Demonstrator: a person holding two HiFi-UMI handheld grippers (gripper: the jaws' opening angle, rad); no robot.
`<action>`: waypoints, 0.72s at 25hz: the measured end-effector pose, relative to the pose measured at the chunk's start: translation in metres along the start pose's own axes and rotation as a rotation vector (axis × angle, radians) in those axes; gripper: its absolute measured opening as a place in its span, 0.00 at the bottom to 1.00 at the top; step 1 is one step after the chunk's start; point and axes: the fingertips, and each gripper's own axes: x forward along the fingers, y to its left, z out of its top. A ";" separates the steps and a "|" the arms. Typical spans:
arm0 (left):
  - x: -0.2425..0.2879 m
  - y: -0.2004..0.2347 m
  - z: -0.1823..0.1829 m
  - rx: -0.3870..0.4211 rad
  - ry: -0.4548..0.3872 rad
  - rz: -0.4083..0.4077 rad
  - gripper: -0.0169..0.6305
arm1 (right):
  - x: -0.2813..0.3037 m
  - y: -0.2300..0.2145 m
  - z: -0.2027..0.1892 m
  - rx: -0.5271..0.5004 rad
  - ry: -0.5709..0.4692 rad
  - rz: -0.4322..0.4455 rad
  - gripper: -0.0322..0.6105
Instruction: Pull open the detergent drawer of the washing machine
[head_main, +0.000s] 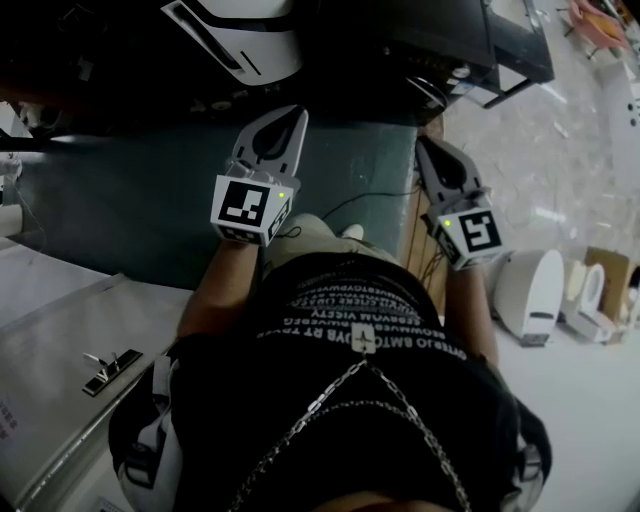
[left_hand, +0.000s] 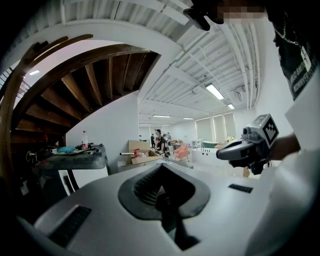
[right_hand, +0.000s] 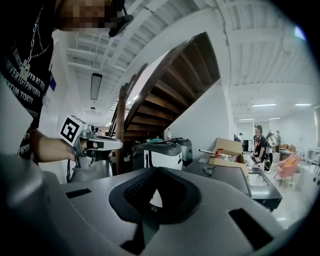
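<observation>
A white-fronted machine (head_main: 245, 40) with a dark top stands ahead of me at the head view's upper edge. It shows again in the left gripper view (left_hand: 75, 172) and the right gripper view (right_hand: 165, 155). I cannot make out a detergent drawer on it. My left gripper (head_main: 290, 115) is held out in the air, shut and empty, well short of the machine. The right gripper (head_main: 425, 148) hangs beside it, also shut with nothing in it. Each gripper appears in the other's view: the right gripper (left_hand: 240, 149) and the left gripper (right_hand: 95, 145).
A dark green floor mat (head_main: 130, 200) lies below the grippers. At my left is a grey metal cabinet top (head_main: 60, 350) with a small handle. A wooden staircase (right_hand: 165, 85) rises behind the machine. Cardboard boxes (right_hand: 227, 147) and people stand farther off.
</observation>
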 end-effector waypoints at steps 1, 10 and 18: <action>-0.002 -0.002 -0.002 0.000 0.008 0.003 0.03 | 0.000 0.000 -0.002 0.000 -0.001 0.008 0.05; -0.014 -0.005 -0.005 0.014 0.031 0.023 0.03 | -0.003 0.003 -0.002 0.011 -0.020 0.030 0.05; 0.008 -0.024 -0.003 0.018 0.007 -0.039 0.03 | -0.018 -0.013 -0.008 0.046 -0.014 -0.029 0.05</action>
